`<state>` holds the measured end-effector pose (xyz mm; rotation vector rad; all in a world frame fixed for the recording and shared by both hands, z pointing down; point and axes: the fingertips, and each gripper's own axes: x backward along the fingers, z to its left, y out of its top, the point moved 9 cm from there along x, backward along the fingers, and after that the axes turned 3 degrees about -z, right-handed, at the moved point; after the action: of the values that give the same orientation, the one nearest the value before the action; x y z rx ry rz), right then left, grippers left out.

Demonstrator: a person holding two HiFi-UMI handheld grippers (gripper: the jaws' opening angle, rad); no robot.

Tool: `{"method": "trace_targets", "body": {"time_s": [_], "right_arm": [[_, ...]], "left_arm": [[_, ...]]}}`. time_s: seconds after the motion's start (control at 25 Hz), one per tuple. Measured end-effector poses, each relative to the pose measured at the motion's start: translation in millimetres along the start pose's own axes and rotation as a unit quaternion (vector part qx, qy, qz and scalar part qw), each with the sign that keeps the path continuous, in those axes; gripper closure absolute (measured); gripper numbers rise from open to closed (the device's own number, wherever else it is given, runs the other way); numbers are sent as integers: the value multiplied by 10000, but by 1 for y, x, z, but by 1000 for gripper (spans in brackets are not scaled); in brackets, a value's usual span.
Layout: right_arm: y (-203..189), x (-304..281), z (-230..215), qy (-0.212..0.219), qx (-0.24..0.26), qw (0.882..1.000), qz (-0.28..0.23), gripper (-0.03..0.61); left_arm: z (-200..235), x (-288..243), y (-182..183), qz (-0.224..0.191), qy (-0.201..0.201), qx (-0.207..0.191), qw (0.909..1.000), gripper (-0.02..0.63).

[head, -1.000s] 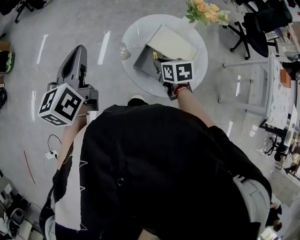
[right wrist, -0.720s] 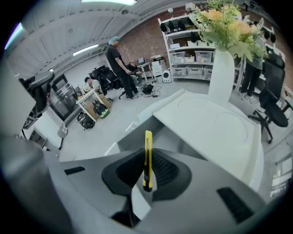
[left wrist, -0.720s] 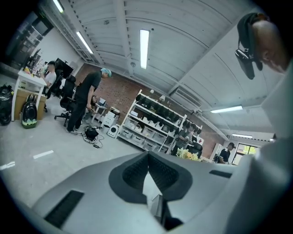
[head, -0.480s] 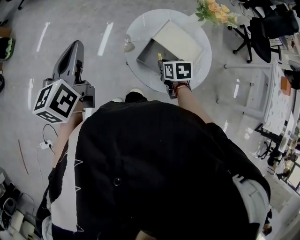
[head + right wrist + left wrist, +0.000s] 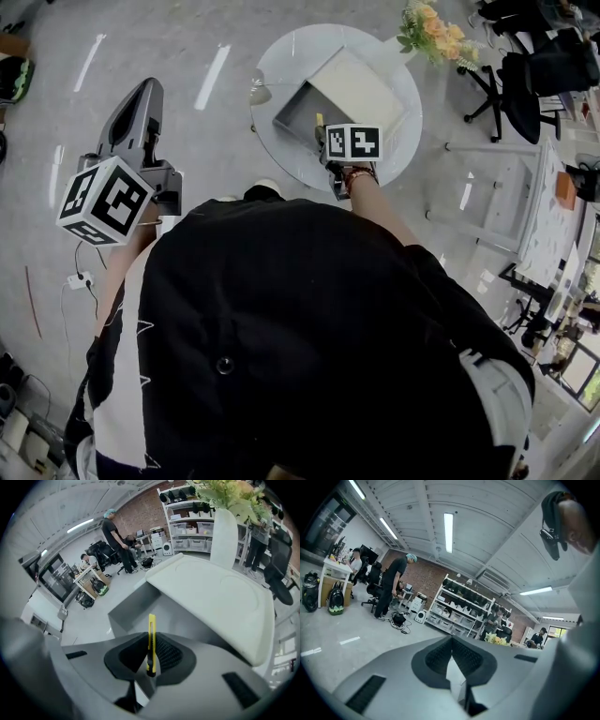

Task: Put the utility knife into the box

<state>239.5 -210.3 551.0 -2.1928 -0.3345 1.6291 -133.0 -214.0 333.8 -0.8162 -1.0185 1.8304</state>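
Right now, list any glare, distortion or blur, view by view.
Head view: light streaks glare off the glossy floor. Left gripper view: strong fisheye curving, dark corners. Right gripper view: same curving, yet the utility knife between the jaws reads sharp.

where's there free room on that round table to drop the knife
The open box looks bare inside, just beyond the utility knife in the right gripper. The table has a free strip between the box and its left rim. Crowded: the lid and flower vase on the right.
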Motion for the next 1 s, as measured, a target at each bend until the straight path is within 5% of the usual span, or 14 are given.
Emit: {"method": "trace_targets", "body": {"time_s": [1.0], "right_arm": [[2,-26,4,-61,182,9988,457,525]], "left_arm": [[16,23,3,-219,462,87,9987,603]]}}
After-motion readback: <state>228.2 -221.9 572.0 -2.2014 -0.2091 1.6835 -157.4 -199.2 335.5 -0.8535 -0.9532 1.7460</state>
